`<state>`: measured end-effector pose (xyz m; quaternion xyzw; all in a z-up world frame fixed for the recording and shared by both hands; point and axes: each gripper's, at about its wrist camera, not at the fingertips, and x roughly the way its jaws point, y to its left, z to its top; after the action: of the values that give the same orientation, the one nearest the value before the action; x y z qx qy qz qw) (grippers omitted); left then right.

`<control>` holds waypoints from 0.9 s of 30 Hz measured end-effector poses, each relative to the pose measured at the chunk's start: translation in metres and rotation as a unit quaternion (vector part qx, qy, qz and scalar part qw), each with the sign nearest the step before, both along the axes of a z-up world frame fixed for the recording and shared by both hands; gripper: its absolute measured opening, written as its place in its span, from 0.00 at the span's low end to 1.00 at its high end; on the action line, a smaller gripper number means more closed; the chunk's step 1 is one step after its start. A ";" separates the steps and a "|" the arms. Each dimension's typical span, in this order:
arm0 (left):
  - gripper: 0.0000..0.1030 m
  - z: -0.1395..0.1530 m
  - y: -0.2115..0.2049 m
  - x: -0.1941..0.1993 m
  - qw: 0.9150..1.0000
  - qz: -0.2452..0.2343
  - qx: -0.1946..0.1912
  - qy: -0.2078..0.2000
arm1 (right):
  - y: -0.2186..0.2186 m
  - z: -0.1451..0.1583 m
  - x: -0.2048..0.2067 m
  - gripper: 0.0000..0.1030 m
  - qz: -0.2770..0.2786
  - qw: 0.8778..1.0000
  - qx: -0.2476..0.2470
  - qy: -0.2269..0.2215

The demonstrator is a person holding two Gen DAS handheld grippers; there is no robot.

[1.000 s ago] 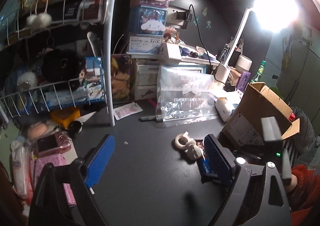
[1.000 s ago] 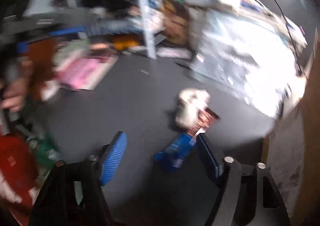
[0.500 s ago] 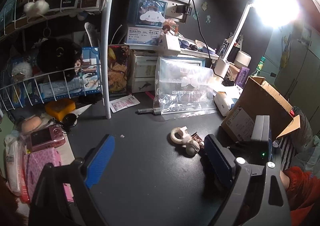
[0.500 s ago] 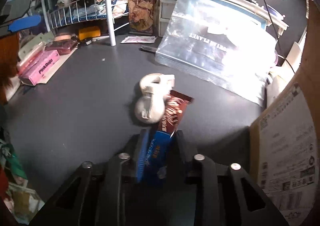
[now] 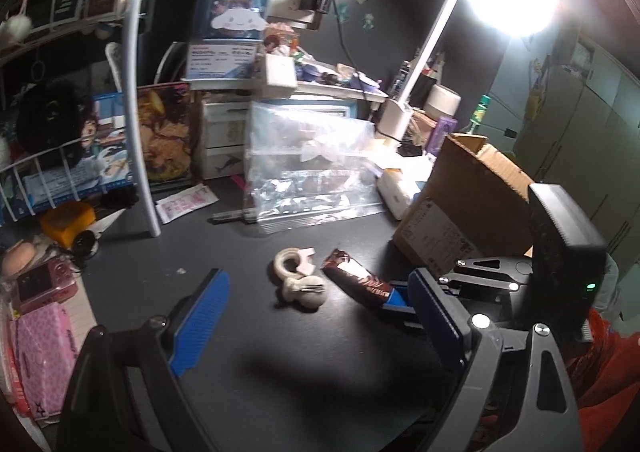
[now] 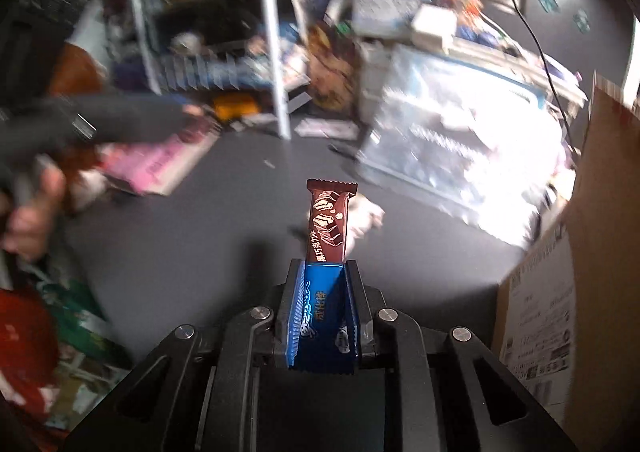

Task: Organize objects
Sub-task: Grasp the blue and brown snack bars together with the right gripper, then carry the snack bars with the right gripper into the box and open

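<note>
Two light, slippery wrappers [image 6: 326, 219] pinched low in right gripper [image 6: 320, 292]; likely crushable, so gentle. Left gripper [image 5: 320, 316] wide, empty.

The right gripper [image 6: 322, 272], open a second ago, has clamped the brown-and-blue snack bar [image 6: 326, 228] and lifted it off the dark desk [image 5: 248, 336], away from the cream plush toy [image 5: 298, 278].

Dark desk [image 5: 248, 332] — cream clip [image 5: 298, 280], cardboard box [image 5: 460, 219], clear bag [image 5: 312, 171].
</note>
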<state>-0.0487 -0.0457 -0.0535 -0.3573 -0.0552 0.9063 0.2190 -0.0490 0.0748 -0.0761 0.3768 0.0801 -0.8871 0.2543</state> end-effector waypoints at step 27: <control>0.35 0.095 0.126 -0.040 0.988 -0.137 0.050 0.045 | 0.087 0.134 0.028 0.14 0.014 0.992 -0.025 0.120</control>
<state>-0.0886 0.0806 0.0418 -0.3085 -0.0410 0.8792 0.3607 -0.0208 0.1621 0.0577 0.2598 0.0927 -0.9242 0.2642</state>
